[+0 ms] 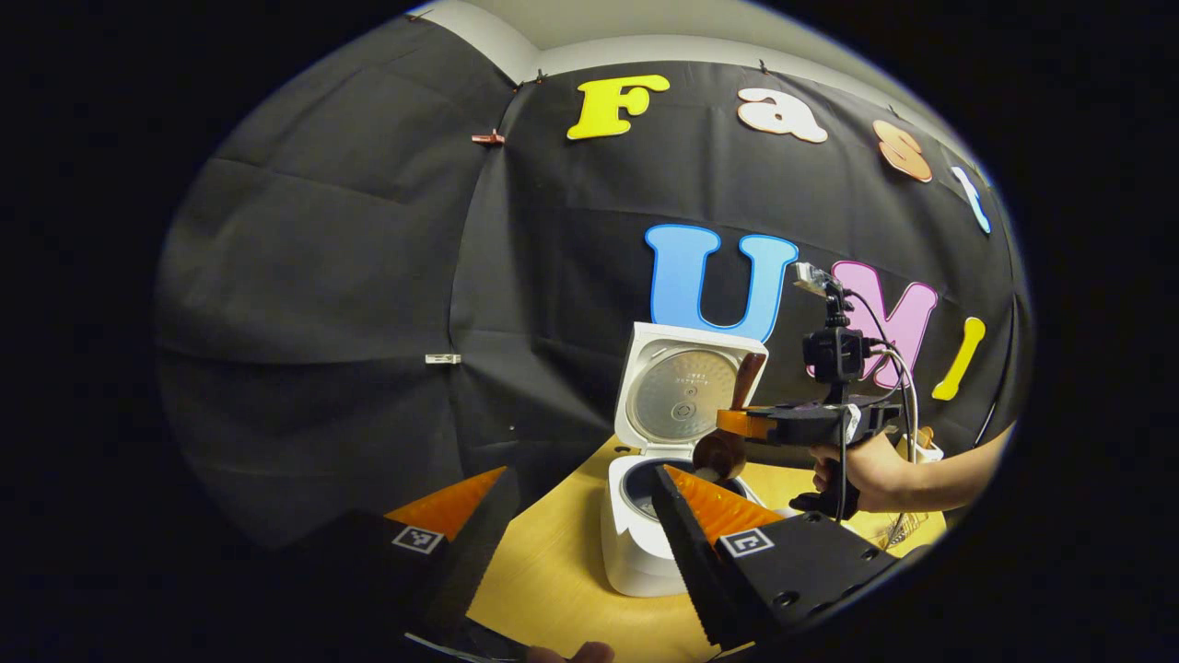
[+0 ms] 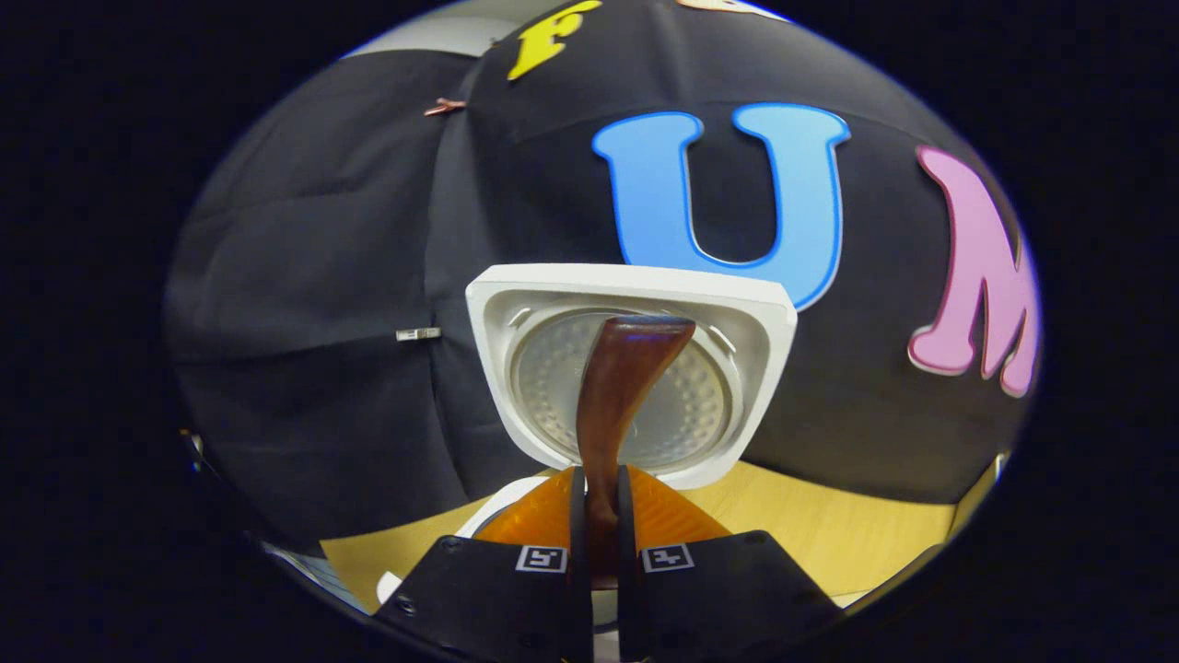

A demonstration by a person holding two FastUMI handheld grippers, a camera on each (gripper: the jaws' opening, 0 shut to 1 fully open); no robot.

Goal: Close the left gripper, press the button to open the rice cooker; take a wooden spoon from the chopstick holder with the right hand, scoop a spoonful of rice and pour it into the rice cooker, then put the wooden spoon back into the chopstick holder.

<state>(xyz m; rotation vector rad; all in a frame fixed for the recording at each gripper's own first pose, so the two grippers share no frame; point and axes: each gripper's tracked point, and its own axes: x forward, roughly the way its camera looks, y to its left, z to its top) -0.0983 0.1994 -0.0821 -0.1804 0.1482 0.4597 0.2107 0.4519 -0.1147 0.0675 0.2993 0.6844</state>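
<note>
Rice cooker (image 1: 645, 525) sits on the yellow table (image 1: 553, 571), lid (image 1: 686, 391) raised upright at 12 o'clock above the pot. Left gripper (image 1: 580, 516) fingers spread wide, holding nothing, cooker between them. Right gripper (image 2: 594, 502) pinches the wooden spoon (image 2: 617, 396) handle; spoon bowl (image 1: 720, 453) hangs over the open pot, at 3 o'clock of the lid.

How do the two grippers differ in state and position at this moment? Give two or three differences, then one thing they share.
The left gripper stands open with nothing between its fingers; the right gripper is shut on the wooden spoon. The left gripper sits back from the rice cooker; the right gripper holds the spoon's bowl over the cooker's open pot. Both point toward the cooker's raised lid.
</note>
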